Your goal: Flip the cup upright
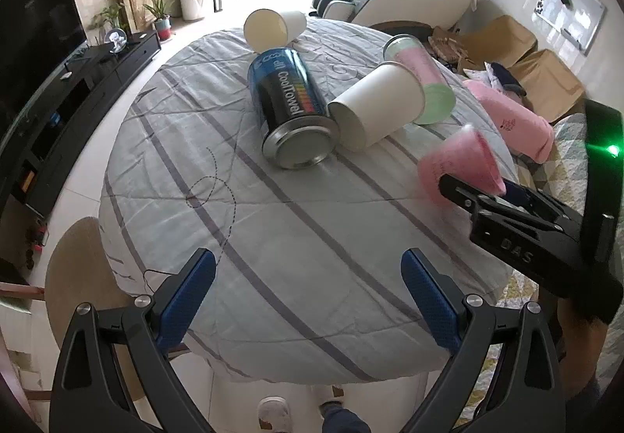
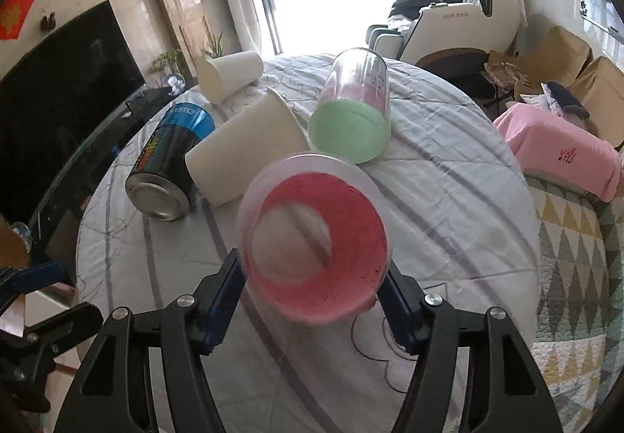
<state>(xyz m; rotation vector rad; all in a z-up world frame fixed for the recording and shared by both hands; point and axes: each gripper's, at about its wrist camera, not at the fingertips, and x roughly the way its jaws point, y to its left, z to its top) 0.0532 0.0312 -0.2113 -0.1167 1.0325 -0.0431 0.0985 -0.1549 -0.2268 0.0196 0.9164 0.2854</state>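
1. While the pink translucent plastic cup (image 2: 314,244) sits clamped between the blue pads of the right gripper (image 2: 312,300), it is held clear of the striped grey quilted tablecloth (image 2: 448,199), near the table's right edge, its mouth tipped toward the camera. Motion blur suggests it is mid-turn.
2. The thin wall looks flexible; I judge that a squeeze across the rim could deform it, and the cup could then twist or pop out between the pads.
3. If let go before the base sits flat, it would likely tip on the soft, wrinkled cloth and roll off the nearby edge.
4. Just beyond it lie a clear cylindrical jar with a green lid (image 2: 353,113) and a white paper cup on its side (image 2: 249,148); a wide swing could knock either one.
5. A blue-and-black metal can (image 2: 167,164) touches that paper cup, so a nudge might send both rolling.
6. The left gripper (image 1: 308,300) hovers with fingers spread wide, holding nothing, near the table's front edge, well apart from the cup.
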